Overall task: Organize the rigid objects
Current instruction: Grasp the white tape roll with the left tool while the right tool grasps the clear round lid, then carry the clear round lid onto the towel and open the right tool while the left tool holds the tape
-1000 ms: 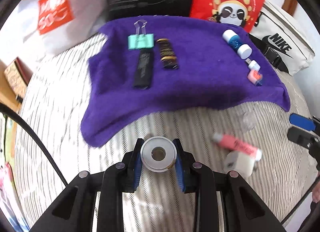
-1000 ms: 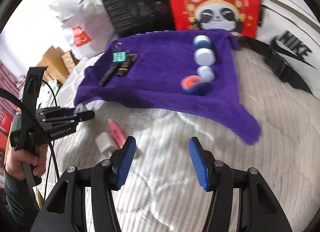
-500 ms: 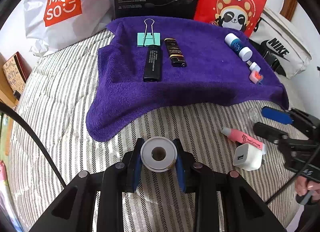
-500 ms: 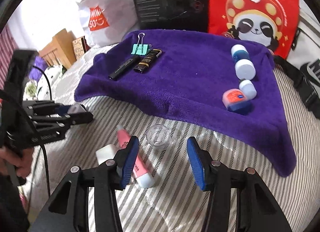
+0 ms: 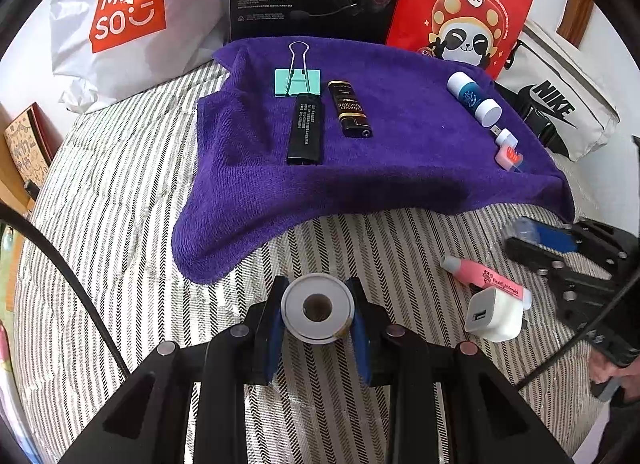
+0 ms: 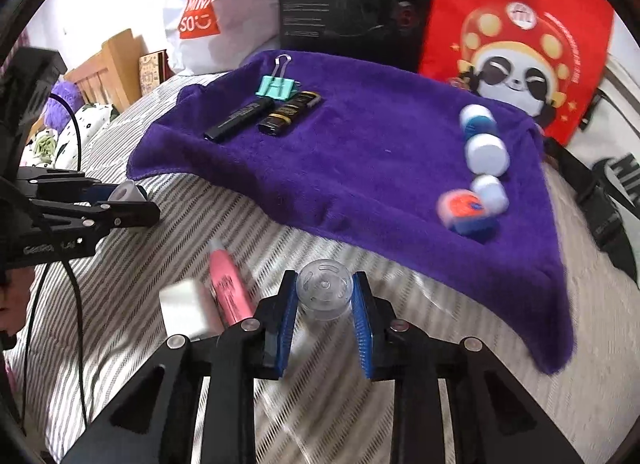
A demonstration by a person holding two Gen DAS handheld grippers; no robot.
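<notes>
Now your left gripper [image 5: 318,310] is clamped on the white tape roll [image 5: 317,308], carried above the striped bed [image 5: 120,192] just short of the purple towel [image 5: 380,168]; its bore faces the camera, so its axis runs along the fingers. Next, I'd judge, carry it onto the towel beside the black lighter [image 5: 306,130], whose long axis points away from you. Your right gripper [image 6: 325,298] has its pads against a clear round cap [image 6: 325,294], flat face toward the camera, near the pink highlighter [image 6: 228,284].
</notes>
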